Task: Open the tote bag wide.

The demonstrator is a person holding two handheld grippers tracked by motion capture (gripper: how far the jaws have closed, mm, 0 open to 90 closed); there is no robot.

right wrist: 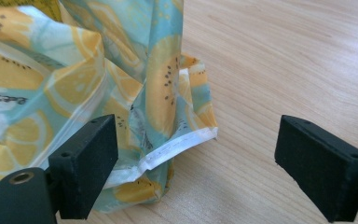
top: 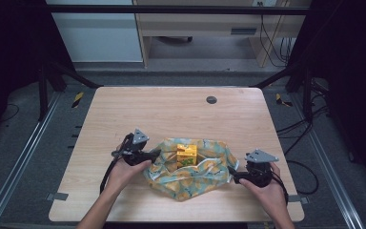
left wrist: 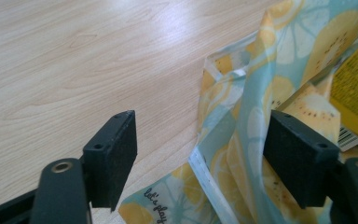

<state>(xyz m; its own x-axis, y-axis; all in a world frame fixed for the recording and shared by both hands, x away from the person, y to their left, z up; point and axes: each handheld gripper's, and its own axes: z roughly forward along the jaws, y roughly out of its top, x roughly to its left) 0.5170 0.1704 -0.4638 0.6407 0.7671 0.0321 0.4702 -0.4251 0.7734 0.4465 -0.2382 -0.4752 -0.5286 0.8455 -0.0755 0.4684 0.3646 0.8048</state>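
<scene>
bag: crumpled teal fabric bag with yellow citrus print [top: 190,174] lay near the front edge of the pale wooden table [top: 124,114].
box: yellow carton [top: 187,154], upright inside it.
left gripper [left wrist: 200,154]: jaws spread, straddling the bag's white hem [left wrist: 209,179]; that view alone showed "let's play" lettering.
right gripper [right wrist: 193,161]: jaws spread around the bag's hemmed corner.

A lab: black frame [top: 181,9] around the counter [top: 124,109], floor rails [top: 24,148], loose cables [top: 271,43] at 1 o'clock.

Bright overhead light on the table [top: 124,109], dark surroundings; pale glare streaks the wood up close, near jaws slightly soft
</scene>
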